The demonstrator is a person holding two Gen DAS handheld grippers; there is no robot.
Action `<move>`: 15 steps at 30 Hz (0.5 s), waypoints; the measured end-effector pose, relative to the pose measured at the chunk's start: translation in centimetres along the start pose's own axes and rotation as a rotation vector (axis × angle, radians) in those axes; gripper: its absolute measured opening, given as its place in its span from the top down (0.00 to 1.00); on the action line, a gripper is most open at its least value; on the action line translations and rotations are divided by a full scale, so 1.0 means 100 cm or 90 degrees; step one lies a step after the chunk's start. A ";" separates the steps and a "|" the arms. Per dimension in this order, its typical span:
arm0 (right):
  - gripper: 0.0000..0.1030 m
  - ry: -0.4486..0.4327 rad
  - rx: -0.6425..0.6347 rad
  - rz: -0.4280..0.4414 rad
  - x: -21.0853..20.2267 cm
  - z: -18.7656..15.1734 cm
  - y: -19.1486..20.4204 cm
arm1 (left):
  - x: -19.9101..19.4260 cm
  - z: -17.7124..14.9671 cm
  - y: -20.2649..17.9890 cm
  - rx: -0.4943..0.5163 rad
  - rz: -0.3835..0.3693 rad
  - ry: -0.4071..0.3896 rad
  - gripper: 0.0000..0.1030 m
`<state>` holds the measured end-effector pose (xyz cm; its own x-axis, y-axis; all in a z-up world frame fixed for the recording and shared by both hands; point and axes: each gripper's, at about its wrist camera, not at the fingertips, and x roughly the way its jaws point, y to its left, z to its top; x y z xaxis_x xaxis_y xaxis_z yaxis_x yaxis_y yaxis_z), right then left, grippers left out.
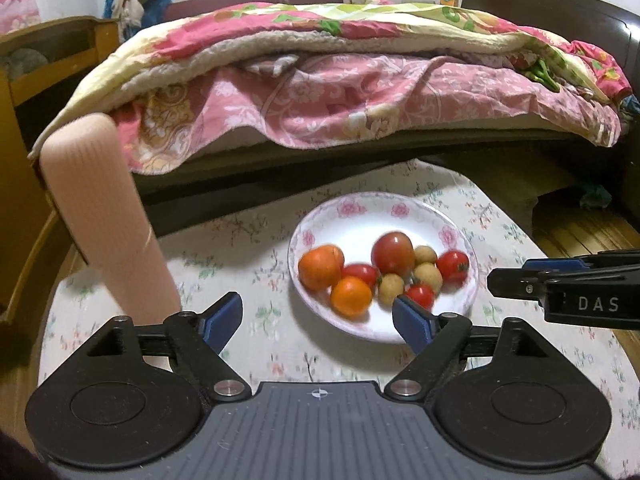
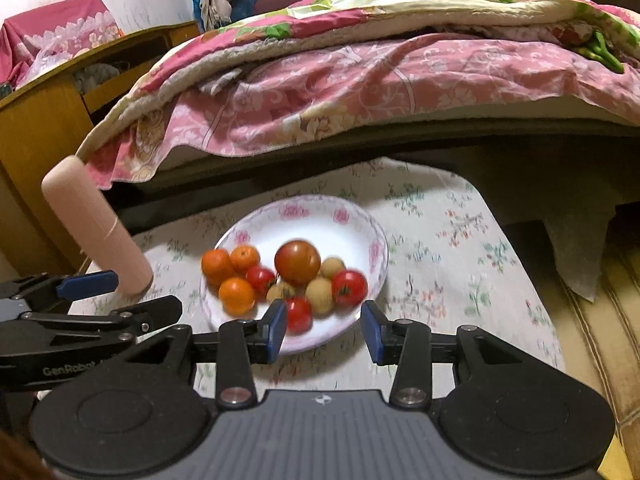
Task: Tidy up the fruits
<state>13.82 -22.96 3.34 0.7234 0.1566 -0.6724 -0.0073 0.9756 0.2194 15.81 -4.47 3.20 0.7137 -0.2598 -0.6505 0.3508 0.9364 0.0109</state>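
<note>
Both tongs, left (image 1: pixel 318 318) and right (image 2: pixel 324 326), apart, empty, over plate (image 2: pixel 360 232) near rim.

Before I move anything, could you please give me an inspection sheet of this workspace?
Surface: floral tablecloth, flat.
Job's things: plate holding oranges, small red tomatoes, a larger reddish fruit and small tan fruits, all piled together.
Clutter: pink cylinder standing left of the plate.
Grippers: left gripper and right gripper, jaws open, both empty.
Cables: nothing seen.
Surroundings: bed behind, wooden furniture at left.
</note>
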 end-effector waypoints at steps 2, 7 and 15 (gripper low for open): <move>0.58 0.004 0.001 -0.002 -0.008 -0.008 0.004 | -0.006 -0.007 -0.001 -0.002 0.000 0.002 0.13; 0.57 0.008 0.009 -0.001 -0.030 -0.030 0.015 | -0.027 -0.022 -0.006 -0.008 0.002 -0.008 0.04; 0.56 0.002 0.015 -0.008 -0.063 -0.065 0.028 | -0.056 -0.041 -0.017 -0.001 0.018 -0.017 0.00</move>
<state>4.76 -20.18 3.54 0.7209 0.1449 -0.6778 0.0180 0.9737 0.2272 8.76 -3.65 3.71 0.7394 -0.2400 -0.6290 0.3295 0.9438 0.0273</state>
